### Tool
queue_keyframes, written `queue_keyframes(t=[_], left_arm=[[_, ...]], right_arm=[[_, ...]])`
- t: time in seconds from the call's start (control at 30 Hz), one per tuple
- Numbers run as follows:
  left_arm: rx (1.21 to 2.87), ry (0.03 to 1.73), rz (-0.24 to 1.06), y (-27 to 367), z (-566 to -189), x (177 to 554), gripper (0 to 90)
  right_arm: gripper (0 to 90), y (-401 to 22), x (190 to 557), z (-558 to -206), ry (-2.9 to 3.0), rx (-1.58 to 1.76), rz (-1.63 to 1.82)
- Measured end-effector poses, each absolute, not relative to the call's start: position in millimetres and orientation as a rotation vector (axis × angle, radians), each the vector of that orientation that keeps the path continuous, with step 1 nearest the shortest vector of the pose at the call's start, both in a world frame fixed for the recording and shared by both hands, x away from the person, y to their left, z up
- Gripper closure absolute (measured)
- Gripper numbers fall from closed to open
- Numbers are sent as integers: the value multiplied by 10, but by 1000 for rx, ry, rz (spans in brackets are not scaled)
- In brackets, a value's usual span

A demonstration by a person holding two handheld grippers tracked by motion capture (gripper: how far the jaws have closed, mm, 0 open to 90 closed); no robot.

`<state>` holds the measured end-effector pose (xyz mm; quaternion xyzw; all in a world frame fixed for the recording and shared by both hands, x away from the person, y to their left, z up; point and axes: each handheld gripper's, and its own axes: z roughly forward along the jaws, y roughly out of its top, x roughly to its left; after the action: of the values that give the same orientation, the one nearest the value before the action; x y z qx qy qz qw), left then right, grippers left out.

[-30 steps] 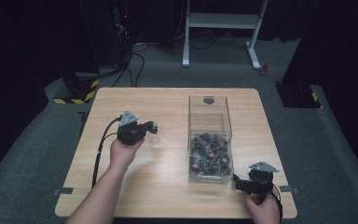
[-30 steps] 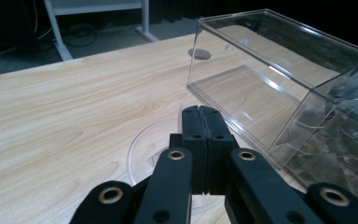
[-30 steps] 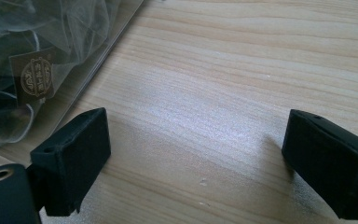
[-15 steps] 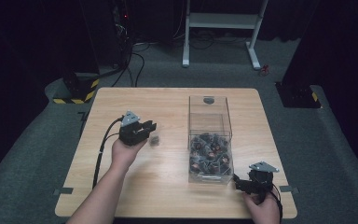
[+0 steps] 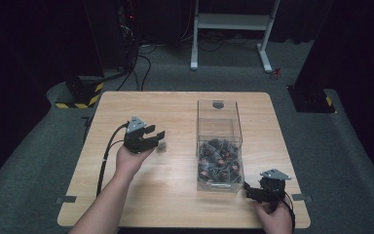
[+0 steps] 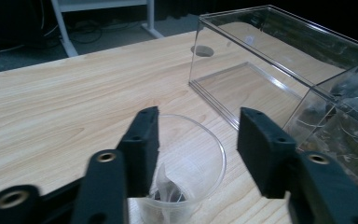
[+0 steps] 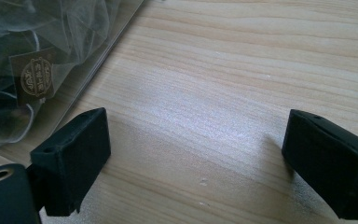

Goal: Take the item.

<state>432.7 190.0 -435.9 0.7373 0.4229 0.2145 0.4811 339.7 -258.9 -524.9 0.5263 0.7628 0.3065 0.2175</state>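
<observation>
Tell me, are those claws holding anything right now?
No. The left claw stands open around a clear cup, not pressing it; the right claw is open over bare table.

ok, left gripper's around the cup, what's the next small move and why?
Probably back the left gripper straight off the clear cup. Its jaws have just been opening; the cup stands upright on the table between them, a wrapped piece inside, with a gap at one jaw.
</observation>
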Motion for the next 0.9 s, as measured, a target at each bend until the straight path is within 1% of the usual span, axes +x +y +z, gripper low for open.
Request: queue_keyframes(t=[0.07,0.4,0.6,0.9], left_arm=[[1789,1031,527,1905,-4351,4318,415],[1769,1025,487,1942,-4351,4282,246],[1794,1019,483,1967,-4372,4240,194],[1819,1015,487,2055,-4374,4154,157]], right_arm=[[77,-2589,3397,-5248,2113,1457,849],[76,-2587,3396,-5248,2111,1461,849],[77,-2589,3397,-5248,2112,1458,849],[77,-2589,3397,-5248,2113,1458,849]])
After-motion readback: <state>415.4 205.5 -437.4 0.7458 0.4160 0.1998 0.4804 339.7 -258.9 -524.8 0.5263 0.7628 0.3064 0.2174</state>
